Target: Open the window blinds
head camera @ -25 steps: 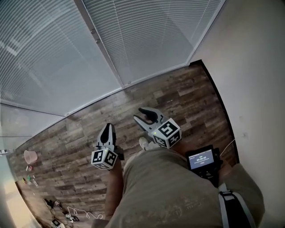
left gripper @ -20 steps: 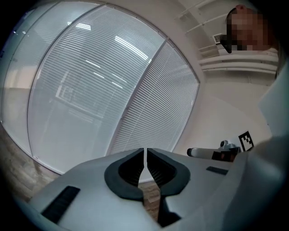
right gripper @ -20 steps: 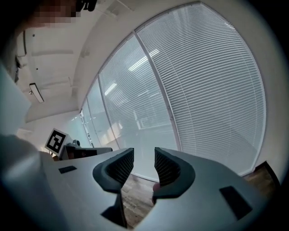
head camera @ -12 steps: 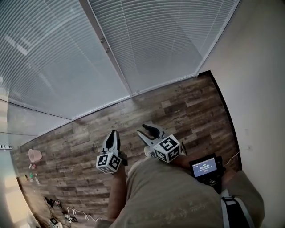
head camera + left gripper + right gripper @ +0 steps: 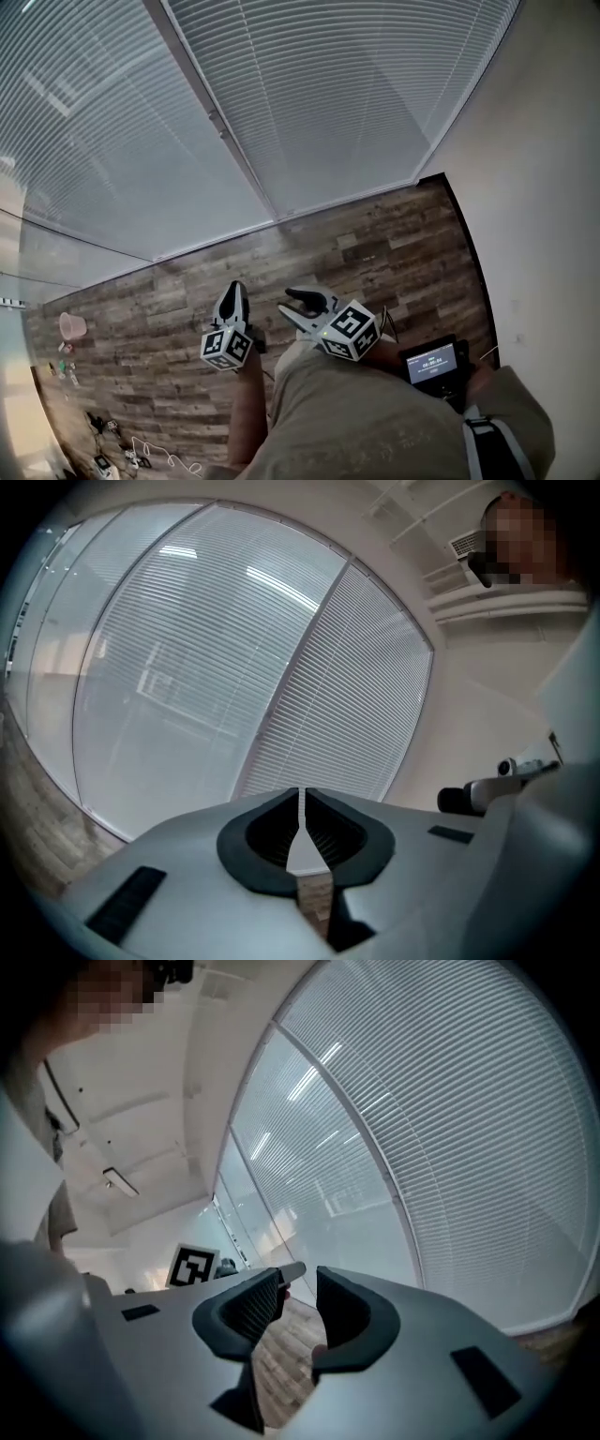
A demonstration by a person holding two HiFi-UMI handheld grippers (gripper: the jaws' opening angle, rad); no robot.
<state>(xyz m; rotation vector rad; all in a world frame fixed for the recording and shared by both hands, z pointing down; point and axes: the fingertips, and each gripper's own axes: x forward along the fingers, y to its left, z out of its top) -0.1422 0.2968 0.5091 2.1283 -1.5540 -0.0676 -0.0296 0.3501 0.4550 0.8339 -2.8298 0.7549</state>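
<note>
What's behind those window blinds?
The blinds are shut: only faint bright streaks show on them, perhaps light from beyond. Everything else behind them is covered.

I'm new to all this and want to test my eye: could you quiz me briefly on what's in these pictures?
1. True or false: the left gripper is shut and empty.
2. The right gripper has its jaws: A apart, B clamped on a cord, C clamped on a slat.
3. Does either gripper touch the blinds?
Key: 1 true; 2 A; 3 no, both are held short of them, over the wooden floor.
</note>
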